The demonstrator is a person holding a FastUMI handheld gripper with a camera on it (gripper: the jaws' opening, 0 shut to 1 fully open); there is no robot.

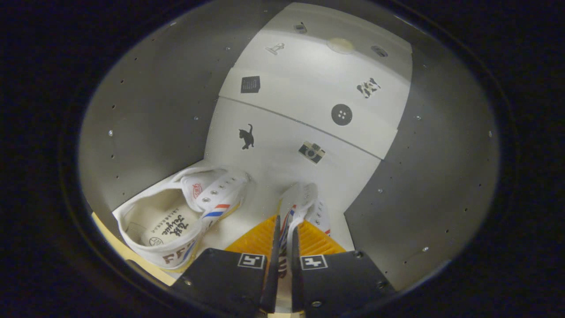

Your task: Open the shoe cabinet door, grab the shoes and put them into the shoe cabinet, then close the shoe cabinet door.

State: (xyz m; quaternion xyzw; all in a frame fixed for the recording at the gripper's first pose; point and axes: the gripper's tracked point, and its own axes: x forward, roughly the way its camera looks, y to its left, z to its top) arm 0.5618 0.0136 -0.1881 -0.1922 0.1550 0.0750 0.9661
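I'm looking into the shoe cabinet (154,115), grey side walls at 9 and 3 o'clock w/ rows of small peg holes, and a white back panel (309,88) running from centre up to 12 o'clock. The panel is in stepped sections, a seam crossing it diagonally. Stickers dot it: a black cat (247,136) just left of centre, a camera (311,152) right of centre, a round button (341,114) above that, a cow-patch shape (368,87) toward 1 o'clock, a dark square (250,84) toward 11, plus a few smaller ones near 12 I can't make out. On the cabinet floor at 8 o'clock sits the first shoe (181,221), white canvas hi-top w/ red-blue stripe, opening facing me, toe toward the back panel, lying just beside the left wall. The second shoe (304,207) is at 6 o'clock, straight ahead of my fingers, same white canvas and stripe, toe pointing at the back panel. My gripper (283,240) is nearly closed, narrow gap, both fingers pinching the upper edge of that second shoe between them. The two shoes are near each other but apart, bare white floor between.
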